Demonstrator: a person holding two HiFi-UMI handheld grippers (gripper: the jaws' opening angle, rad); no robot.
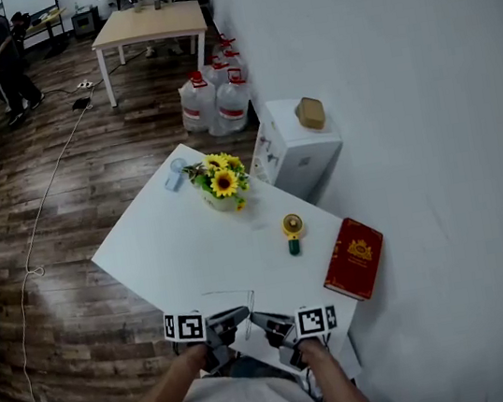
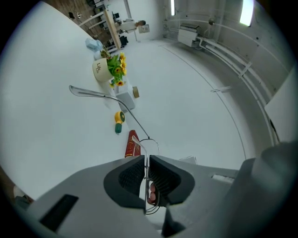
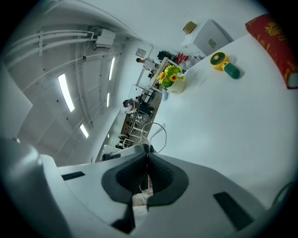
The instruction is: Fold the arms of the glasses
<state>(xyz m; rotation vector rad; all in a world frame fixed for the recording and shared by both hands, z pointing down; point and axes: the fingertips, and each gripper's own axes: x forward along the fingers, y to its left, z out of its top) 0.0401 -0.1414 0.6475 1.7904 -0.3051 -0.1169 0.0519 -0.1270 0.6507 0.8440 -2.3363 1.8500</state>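
The glasses [image 1: 250, 301] are thin wire-framed and are held just above the near edge of the white table [image 1: 173, 245], between my two grippers. My left gripper [image 1: 228, 325] is shut on the frame. In the left gripper view one arm of the glasses [image 2: 100, 95] sticks straight out past the jaws of the left gripper [image 2: 145, 160], unfolded, and a lens rim [image 2: 150, 142] shows at the tips. My right gripper [image 1: 269, 324] is shut on the other side of the frame. In its own view a wire rim [image 3: 157, 134] loops out beyond the closed right gripper [image 3: 147, 155].
A pot of sunflowers [image 1: 220, 187] stands at the table's far side, with a pale blue item [image 1: 174, 174] beside it. A small yellow and green fan [image 1: 293, 229] and a red book [image 1: 353, 258] lie on the right. A white cabinet [image 1: 299, 145] and water jugs [image 1: 215, 102] stand beyond.
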